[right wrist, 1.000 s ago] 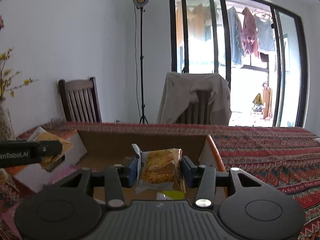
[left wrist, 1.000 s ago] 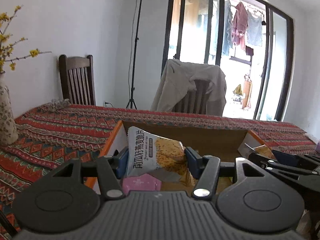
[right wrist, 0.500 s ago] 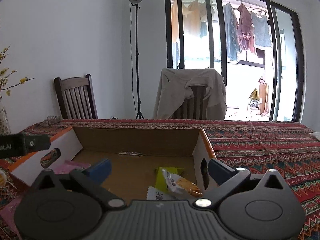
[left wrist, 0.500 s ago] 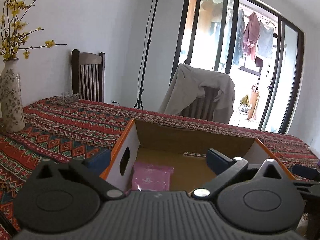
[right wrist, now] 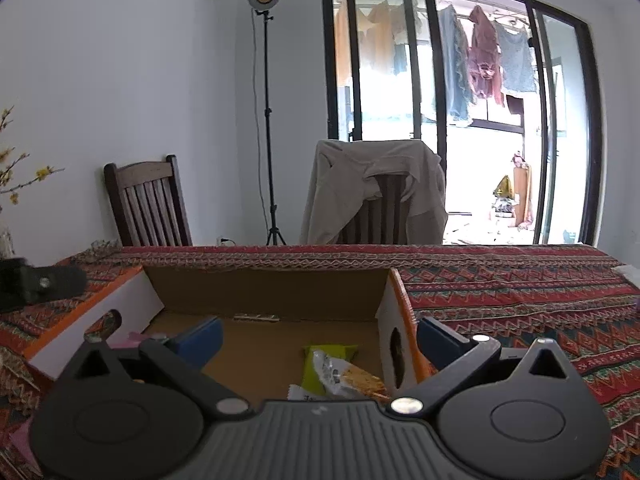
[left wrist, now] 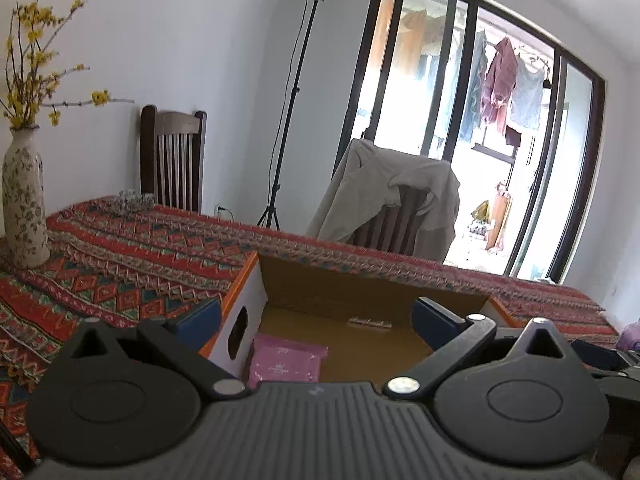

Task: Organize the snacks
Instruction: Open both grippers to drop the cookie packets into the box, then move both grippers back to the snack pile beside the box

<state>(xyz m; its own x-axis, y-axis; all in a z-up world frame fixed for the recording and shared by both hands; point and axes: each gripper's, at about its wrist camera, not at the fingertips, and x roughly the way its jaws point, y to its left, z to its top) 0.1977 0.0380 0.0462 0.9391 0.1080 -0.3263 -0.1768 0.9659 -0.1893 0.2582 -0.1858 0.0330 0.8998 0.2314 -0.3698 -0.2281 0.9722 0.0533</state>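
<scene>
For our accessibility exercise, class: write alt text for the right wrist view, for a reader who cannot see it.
An open right gripper hangs over an open cardboard box on a patterned tablecloth, holding nothing. A few snack packets lie in the box's right corner. Behind stand two chairs, a lamp stand and a window with laundry.

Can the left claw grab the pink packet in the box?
Probably yes. The left claw is open and empty, the cardboard box has no lid, and the pink packet lies uncovered just below it, beside the box's left wall.
</scene>
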